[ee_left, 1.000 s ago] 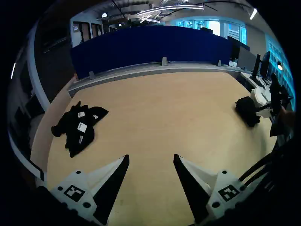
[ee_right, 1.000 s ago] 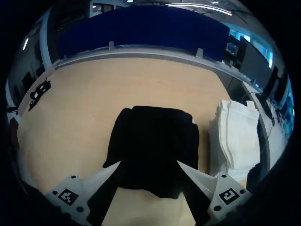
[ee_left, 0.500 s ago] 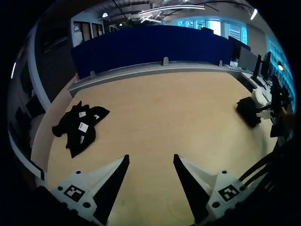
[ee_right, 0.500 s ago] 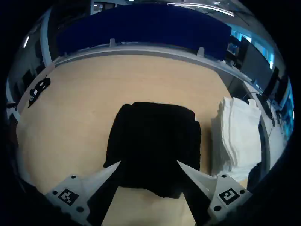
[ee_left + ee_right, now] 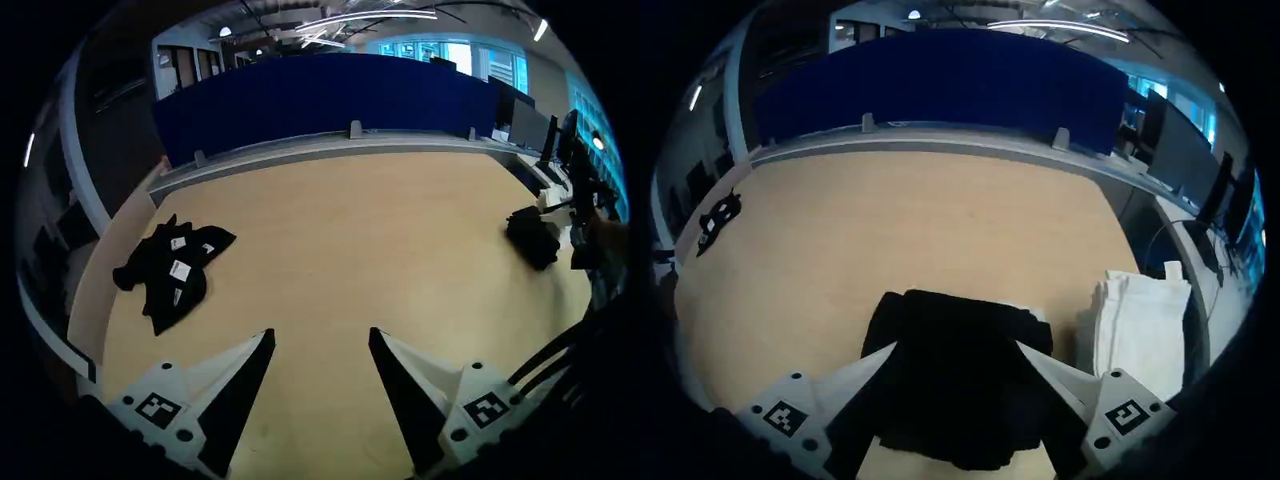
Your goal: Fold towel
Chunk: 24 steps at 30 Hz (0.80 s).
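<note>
A folded black towel (image 5: 956,376) lies flat on the wooden table (image 5: 880,224), under and between the spread fingers of my right gripper (image 5: 956,346), which is open. The fingers do not press on it. In the left gripper view the same towel (image 5: 530,237) shows far right, with the right gripper (image 5: 564,224) and a hand beside it. My left gripper (image 5: 320,332) hovers open over bare table with nothing between its fingers. A crumpled pile of black towels (image 5: 172,270) with white tags lies to its left.
A stack of folded white towels (image 5: 1140,340) sits just right of the black towel, near the table's right edge. The crumpled pile (image 5: 716,218) is far left. A blue partition (image 5: 320,100) runs along the table's far edge. Monitors stand at the right.
The right gripper view has tilted up and drawn back, so the black towel and white stack sit lower in its frame. The left gripper has barely moved.
</note>
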Available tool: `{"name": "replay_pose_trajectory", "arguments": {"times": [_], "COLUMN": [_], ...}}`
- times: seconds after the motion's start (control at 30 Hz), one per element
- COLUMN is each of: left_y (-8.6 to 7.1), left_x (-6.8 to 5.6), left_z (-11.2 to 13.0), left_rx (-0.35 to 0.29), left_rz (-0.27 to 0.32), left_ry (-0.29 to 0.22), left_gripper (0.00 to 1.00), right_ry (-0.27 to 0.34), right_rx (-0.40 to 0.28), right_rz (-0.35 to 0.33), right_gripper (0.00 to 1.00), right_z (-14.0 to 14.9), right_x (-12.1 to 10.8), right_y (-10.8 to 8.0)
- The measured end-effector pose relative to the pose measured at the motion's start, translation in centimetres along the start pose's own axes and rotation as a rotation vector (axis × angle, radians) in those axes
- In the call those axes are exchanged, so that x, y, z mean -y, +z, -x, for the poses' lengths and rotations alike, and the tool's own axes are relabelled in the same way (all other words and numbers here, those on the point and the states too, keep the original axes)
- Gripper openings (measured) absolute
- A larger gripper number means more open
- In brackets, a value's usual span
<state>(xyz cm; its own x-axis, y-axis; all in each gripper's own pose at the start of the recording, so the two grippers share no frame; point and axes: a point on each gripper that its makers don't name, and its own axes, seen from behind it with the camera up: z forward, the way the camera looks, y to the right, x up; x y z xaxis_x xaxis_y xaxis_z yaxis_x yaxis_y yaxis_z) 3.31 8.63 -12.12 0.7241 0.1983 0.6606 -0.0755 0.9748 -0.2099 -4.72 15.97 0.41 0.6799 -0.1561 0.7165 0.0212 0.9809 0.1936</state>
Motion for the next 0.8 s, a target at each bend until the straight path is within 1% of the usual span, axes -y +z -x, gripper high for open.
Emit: {"name": "replay_pose_trajectory", "arguments": {"times": [0.3, 0.5, 0.67, 0.8], "left_y": [-0.4, -0.4, -0.3, -0.1], "left_x": [0.8, 1.1, 1.2, 1.2], "left_z": [0.3, 0.5, 0.5, 0.3], "left_rx": [0.008, 0.012, 0.012, 0.01], "left_rz": [-0.026, -0.036, -0.037, -0.033], "left_ry": [-0.006, -0.005, -0.012, -0.013], "left_gripper": [0.87, 0.87, 0.87, 0.86], "right_ry": [0.004, 0.022, 0.032, 0.035], "right_rx": [0.068, 0.089, 0.085, 0.052], "right_rz": [0.005, 0.001, -0.005, -0.002], "right_gripper": [0.95, 0.95, 0.95, 0.95], "right_z": [1.5, 2.3, 2.2, 0.8], "right_x": [-1.0, -1.3, -1.3, -1.1], "right_y": [2.5, 3.5, 3.5, 2.5]}}
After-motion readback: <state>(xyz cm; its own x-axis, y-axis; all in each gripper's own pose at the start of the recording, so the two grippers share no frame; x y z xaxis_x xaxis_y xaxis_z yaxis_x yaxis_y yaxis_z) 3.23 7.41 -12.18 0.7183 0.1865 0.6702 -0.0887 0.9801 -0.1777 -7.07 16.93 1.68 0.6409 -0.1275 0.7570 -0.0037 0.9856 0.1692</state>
